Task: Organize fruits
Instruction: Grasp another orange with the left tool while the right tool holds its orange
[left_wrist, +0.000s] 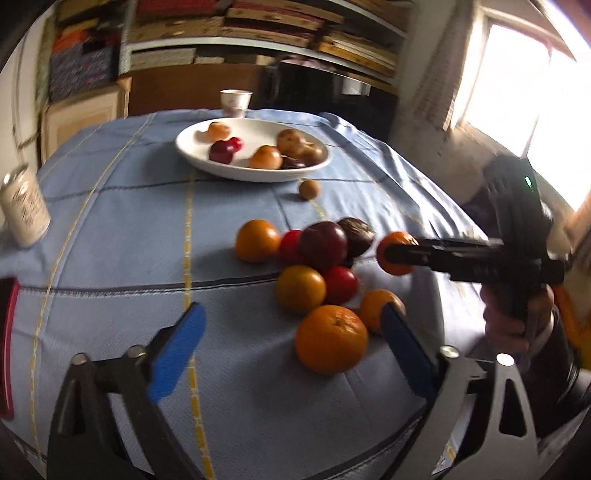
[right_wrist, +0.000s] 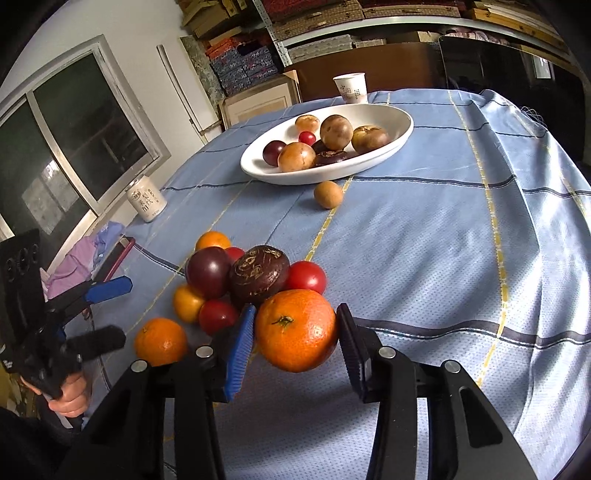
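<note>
A: While the right gripper (right_wrist: 295, 334) is clamping the orange (right_wrist: 296, 329), where is that orange sitting relative to the bowl (right_wrist: 399, 138)?

B: It is on the near side of the bowl, well apart from it, at the near edge of the loose pile of fruit (right_wrist: 236, 280). Both pads are pressing its sides, one blue pad (right_wrist: 242, 349) on the left and one dark pad on the right. From the left wrist view the orange (left_wrist: 397, 253) looks lifted slightly off the cloth, though I cannot be sure.

A: Why is it gripping across the sides?

B: Probably because the fruit is round and soft-skinned; a squeeze across the widest part is keeping it from rolling out.

A: And the left gripper (left_wrist: 291, 349)?

B: It is spread wide, holding nothing, hovering over the surface (left_wrist: 110, 240) near another orange (left_wrist: 331, 339) at the pile's near end. My guess is it is lining up on that one.

A: What is the bowl holding?

B: Brownish round fruits, a dark plum and a small red one. One small brown fruit (right_wrist: 328, 194) is lying on the cloth just beside the bowl's near rim.

A: So the sorting is partway?

B: I judge so; most of the pile is waiting.
</note>
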